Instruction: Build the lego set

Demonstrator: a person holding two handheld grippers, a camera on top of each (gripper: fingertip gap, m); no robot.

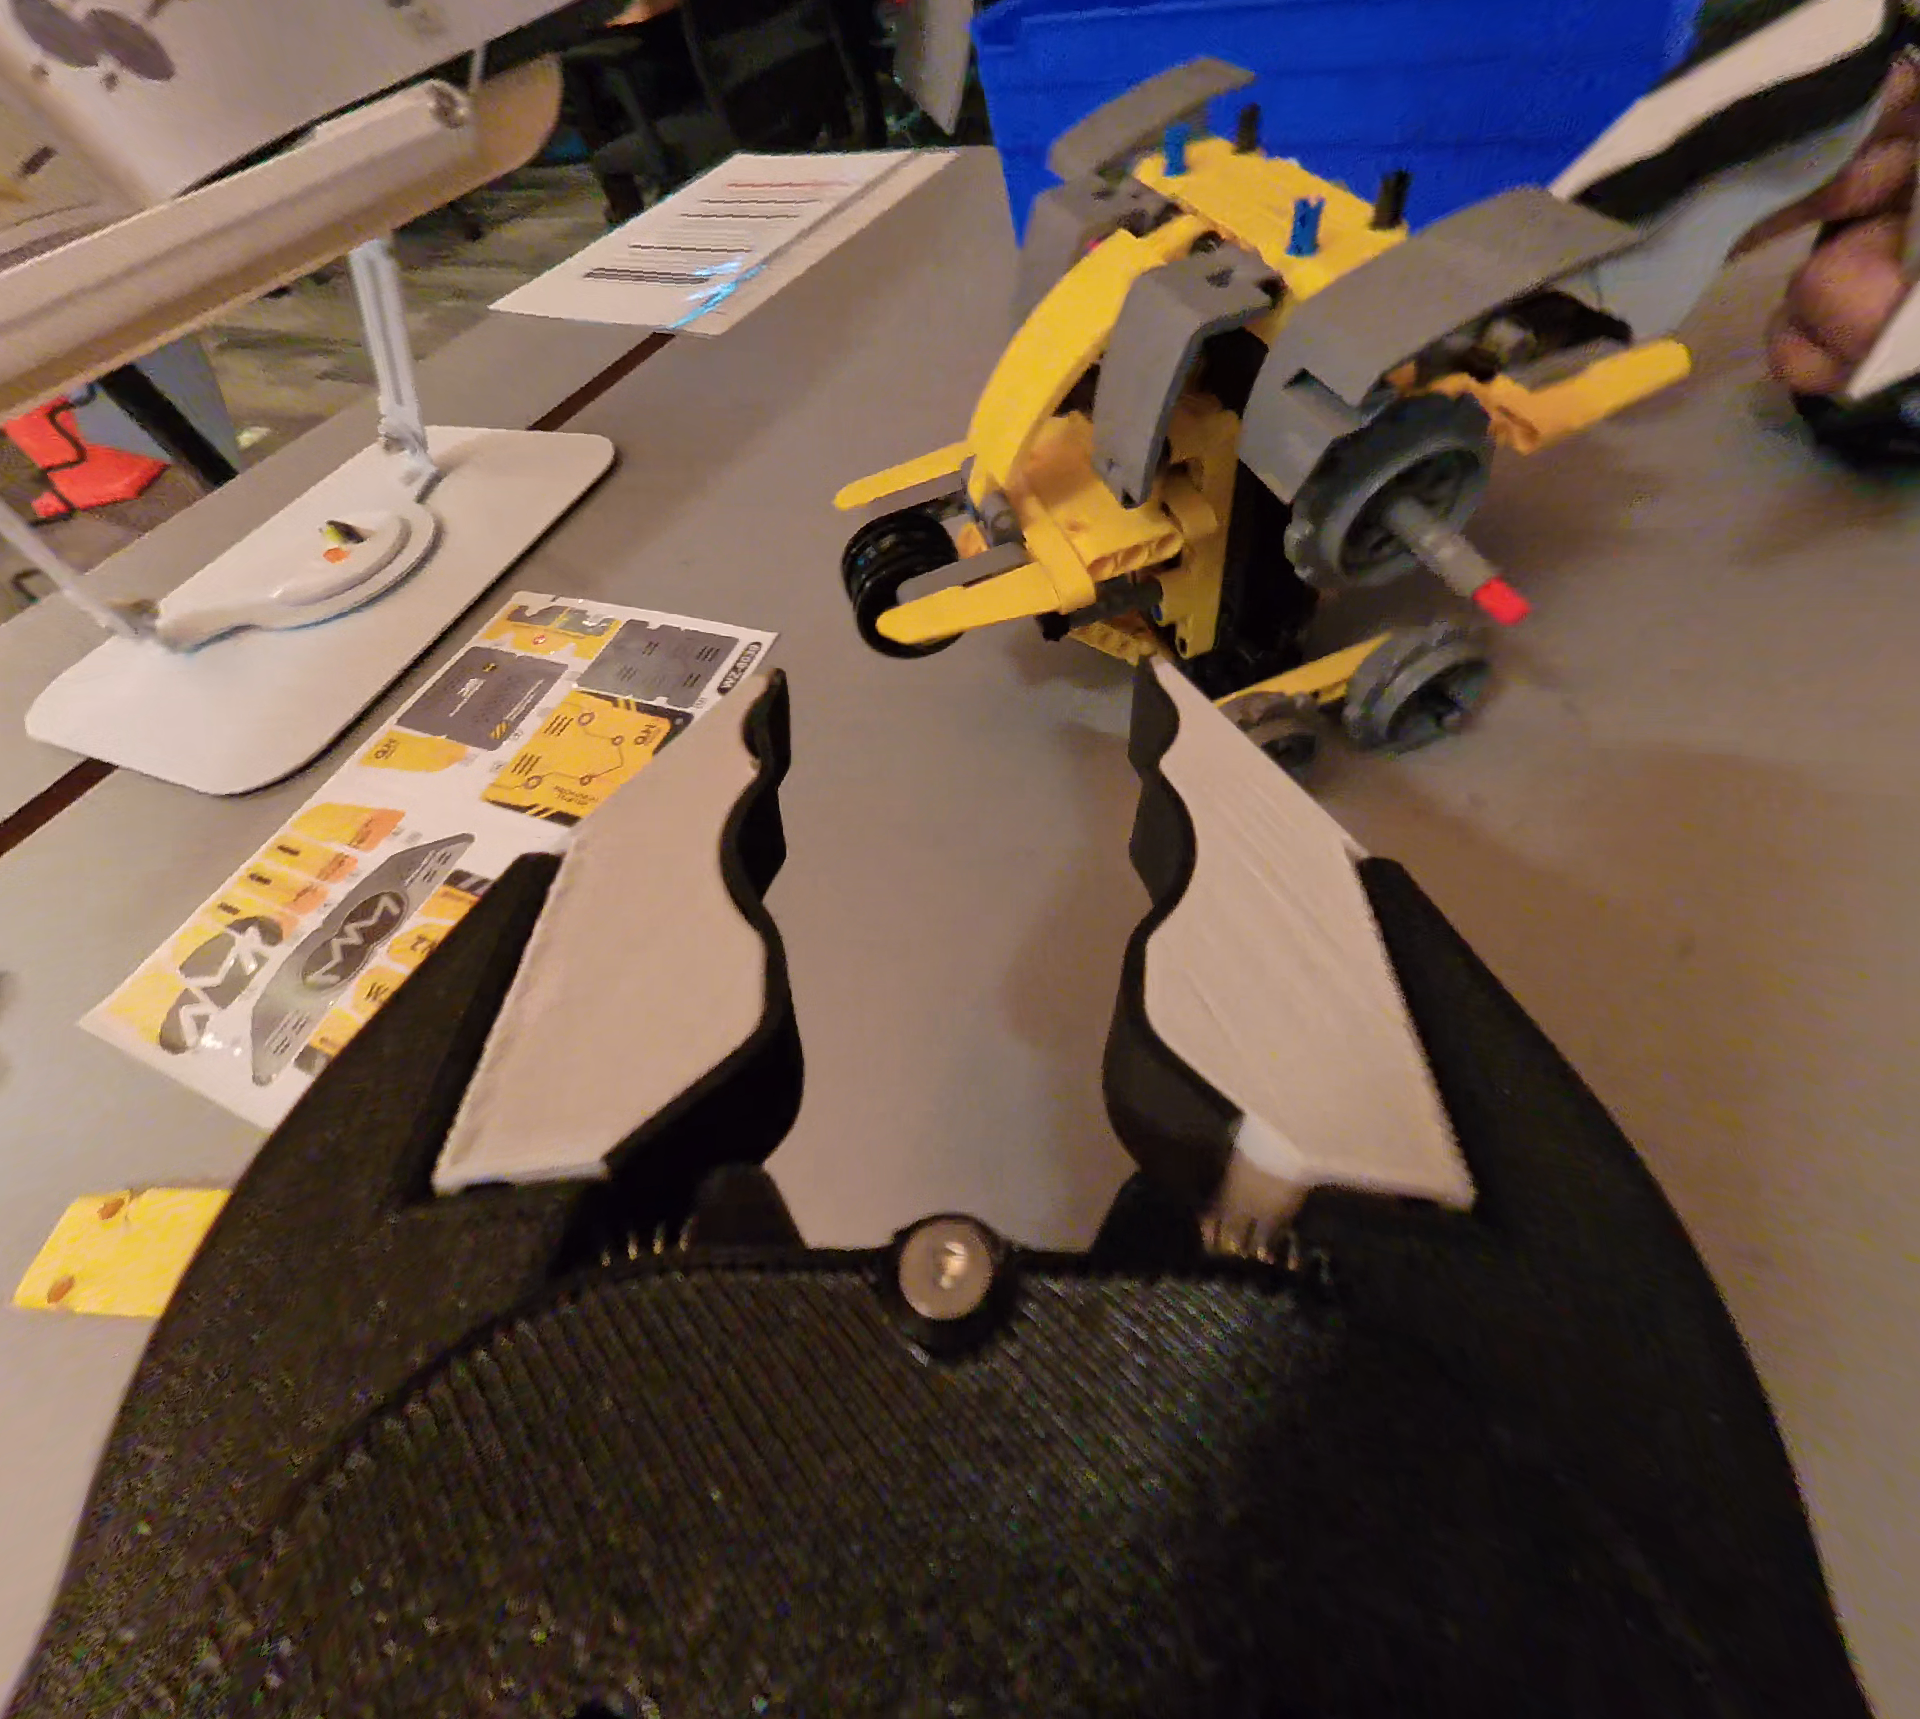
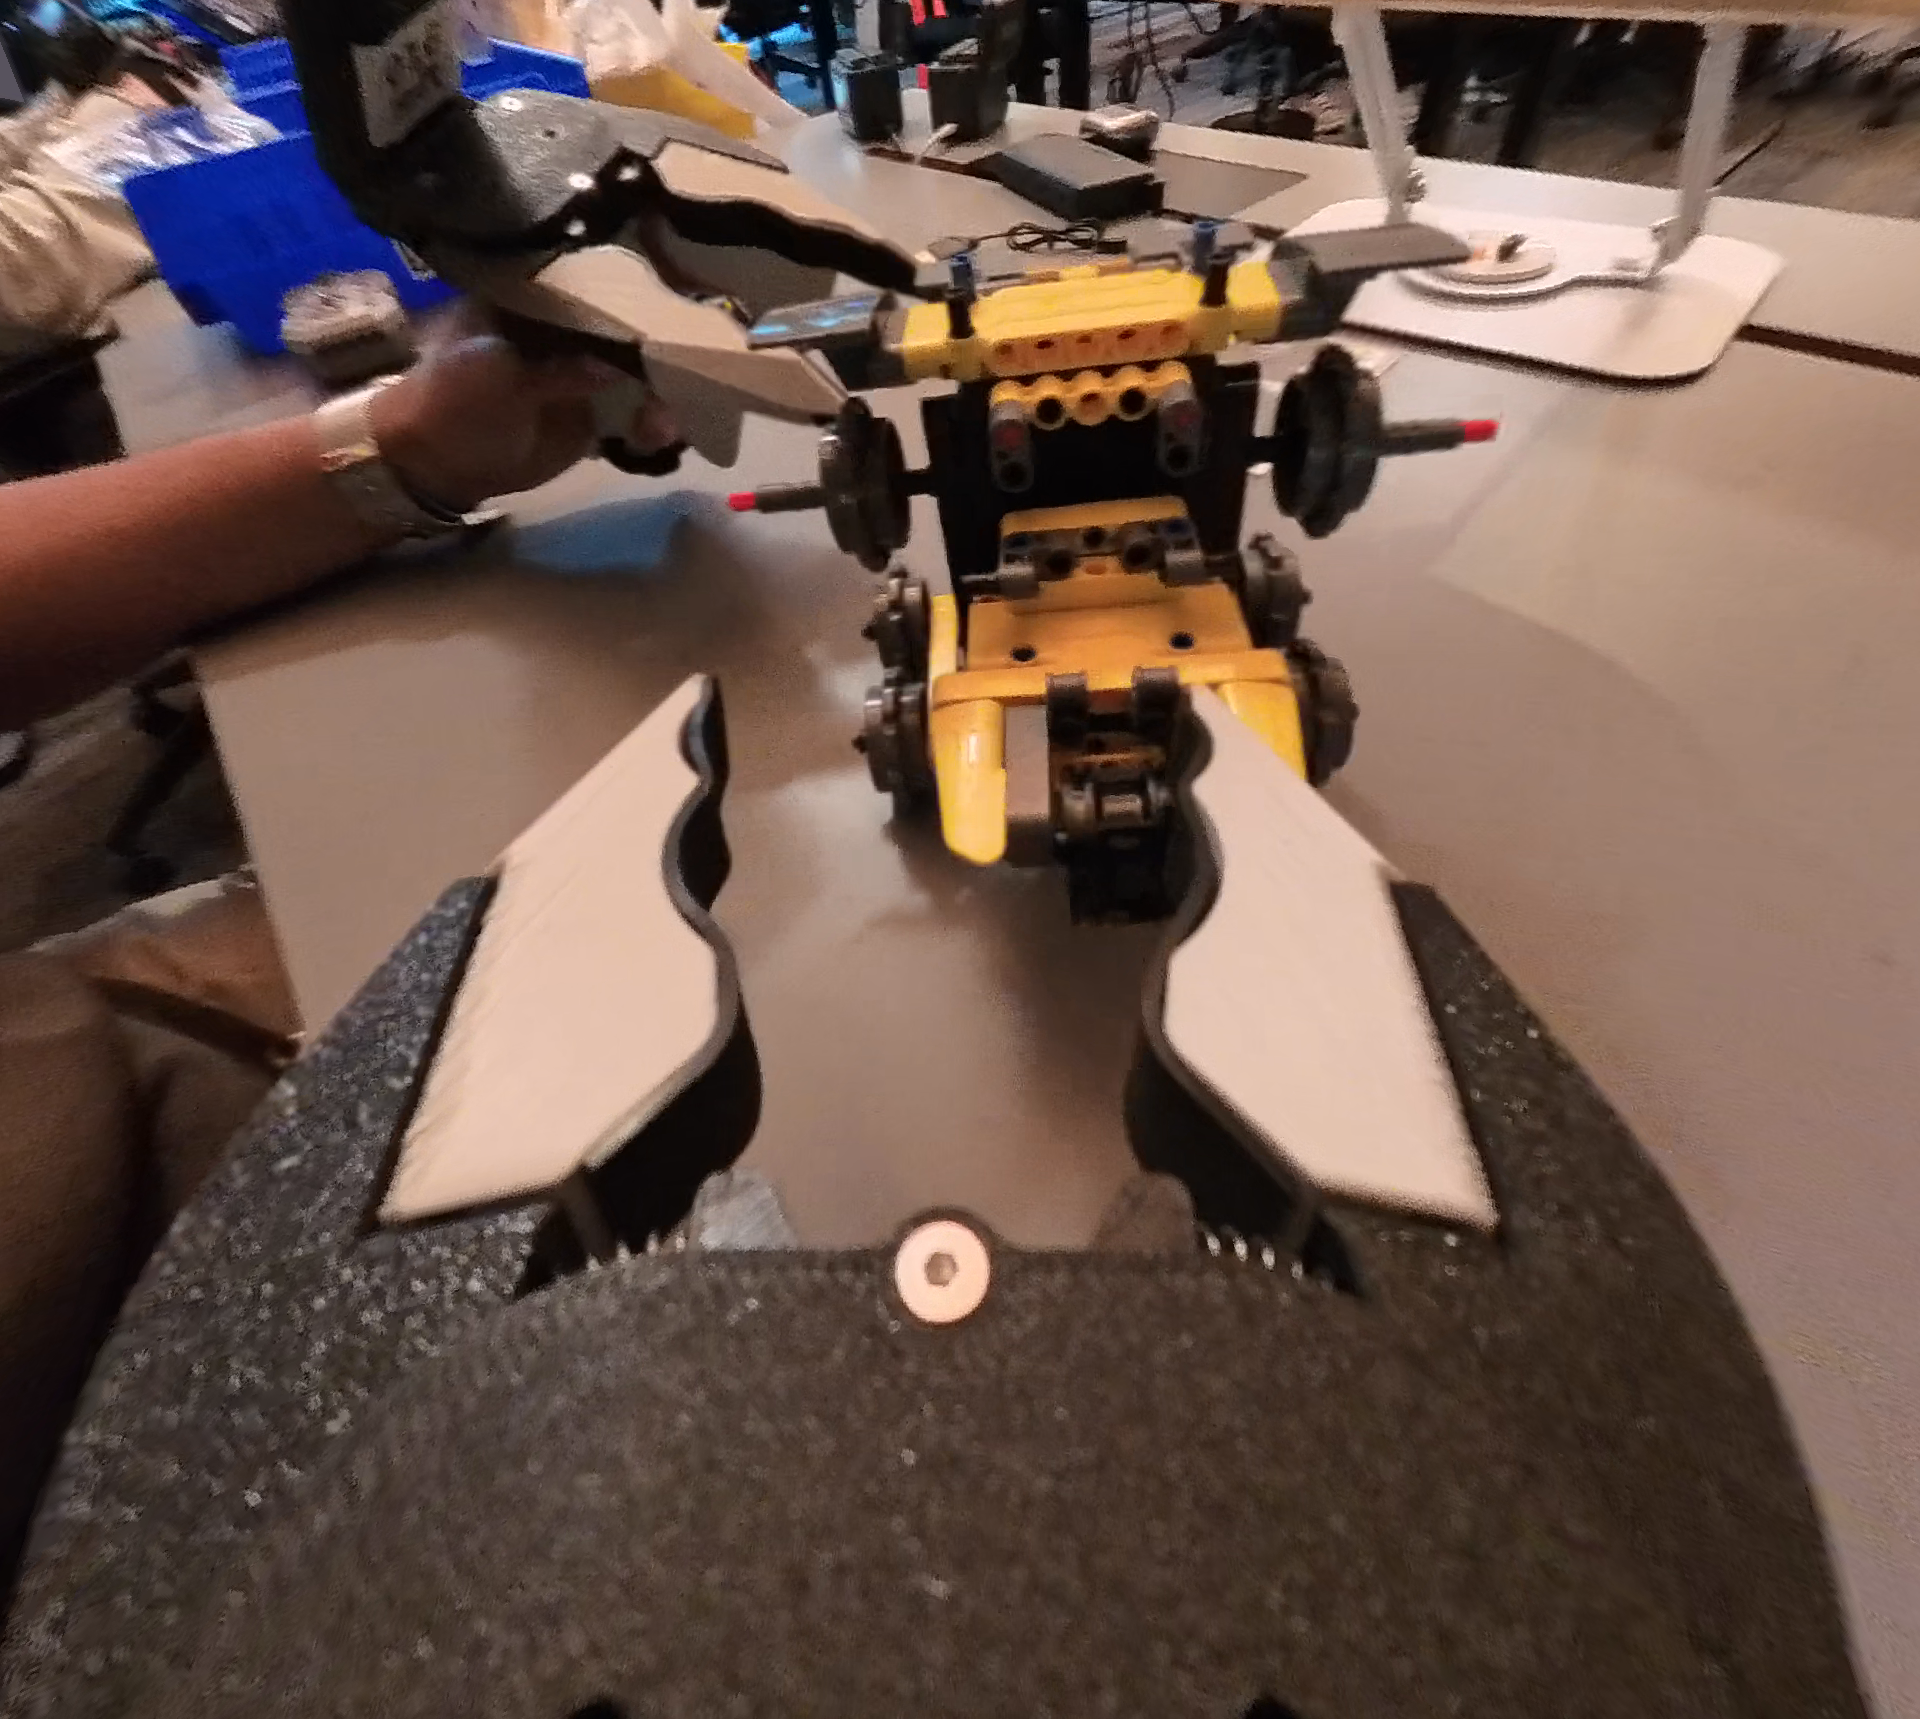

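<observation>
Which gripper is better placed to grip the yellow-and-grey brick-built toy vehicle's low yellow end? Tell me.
Right, probably. The right gripper is open, with the toy vehicle and its low yellow end straight ahead at its fingertips; the left gripper, also open, points past the vehicle's side.

Between my left gripper's point(image 1: 961, 693) spread fingers lies bare grey table point(image 1: 935, 890), a free lane toward twelve o'clock. At one o'clock the yellow-and-grey brick vehicle point(image 1: 1226, 422) blocks it, a blue bin point(image 1: 1351, 7) close behind. A sticker sheet point(image 1: 436, 828) lies at ten o'clock, a white stand base point(image 1: 312, 609) beyond it.
</observation>
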